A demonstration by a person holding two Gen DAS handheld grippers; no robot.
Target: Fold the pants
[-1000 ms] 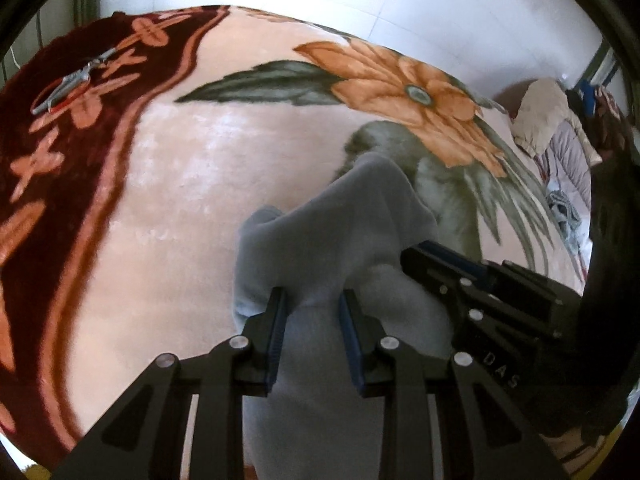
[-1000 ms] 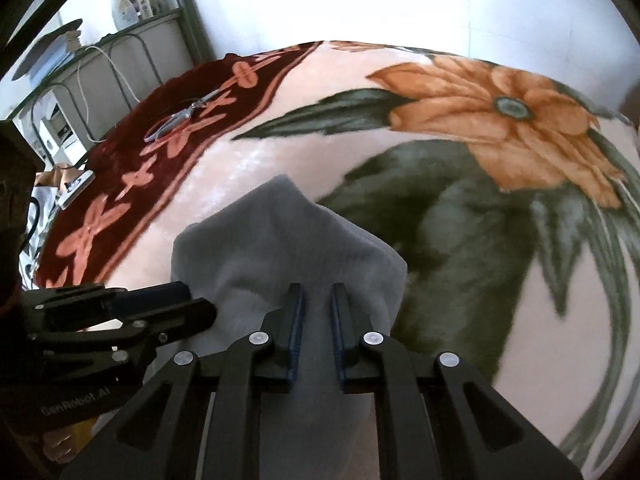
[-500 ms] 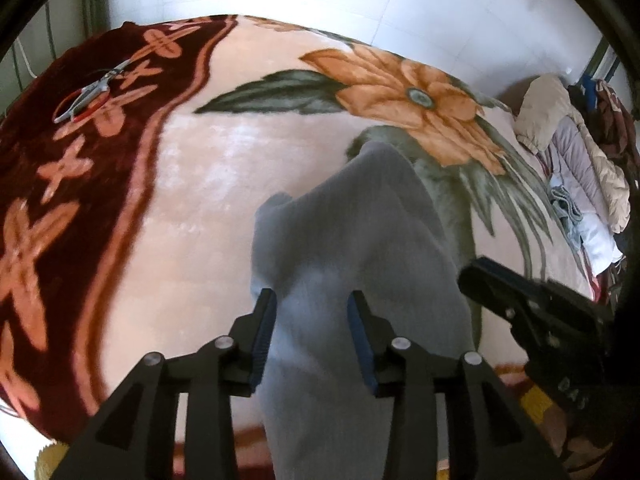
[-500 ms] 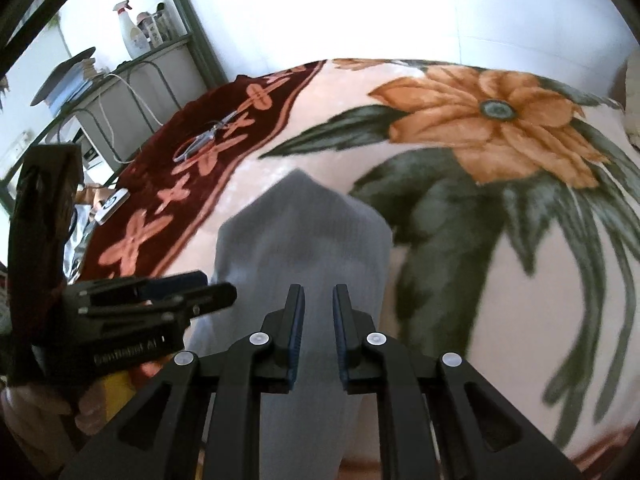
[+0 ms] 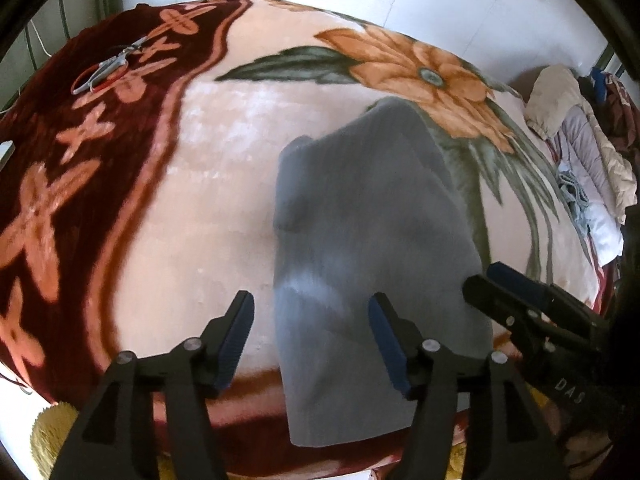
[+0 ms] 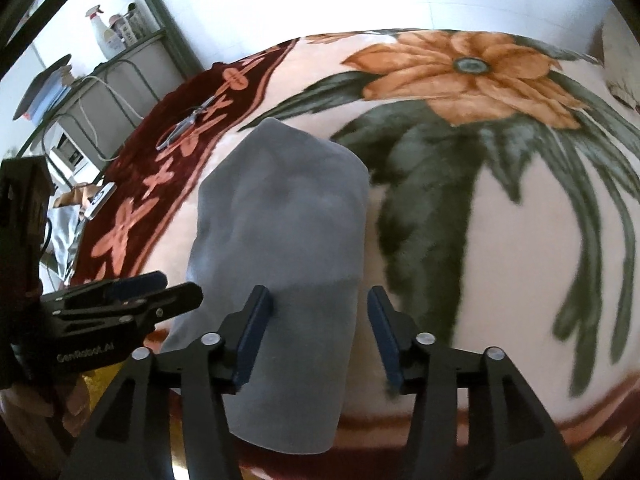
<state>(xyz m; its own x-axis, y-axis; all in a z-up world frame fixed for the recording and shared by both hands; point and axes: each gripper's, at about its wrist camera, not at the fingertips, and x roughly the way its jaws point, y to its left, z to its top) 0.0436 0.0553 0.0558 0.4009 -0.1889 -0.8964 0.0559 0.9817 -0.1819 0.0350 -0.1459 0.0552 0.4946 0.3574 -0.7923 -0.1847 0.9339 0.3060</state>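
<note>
The grey pants [image 5: 368,220] lie folded in a long strip on the floral blanket [image 5: 200,200], with the near end hanging over the bed's front edge. My left gripper [image 5: 312,320] hovers over the strip's near left part. Its jaws are opening and the pads touch no cloth. In the right wrist view the pants [image 6: 288,208] run away from me. My right gripper [image 6: 319,300] stands over their near right side, jaws opening, with nothing pinched. Each gripper shows in the other's view: the right gripper [image 5: 492,284] and the left gripper [image 6: 160,292].
Scissors [image 5: 108,66] lie on the dark red border at the far left, also seen as scissors [image 6: 188,124]. A heap of clothes [image 5: 580,152] sits at the right. A shelf with bottles [image 6: 108,36] stands beyond the bed's left side. A small device [image 6: 100,200] lies near that edge.
Both grippers went from shut on the grey cloth to open and let it go. The pants dropped from a raised bunch to a flat strip. Both grippers drew back toward the near edge.
</note>
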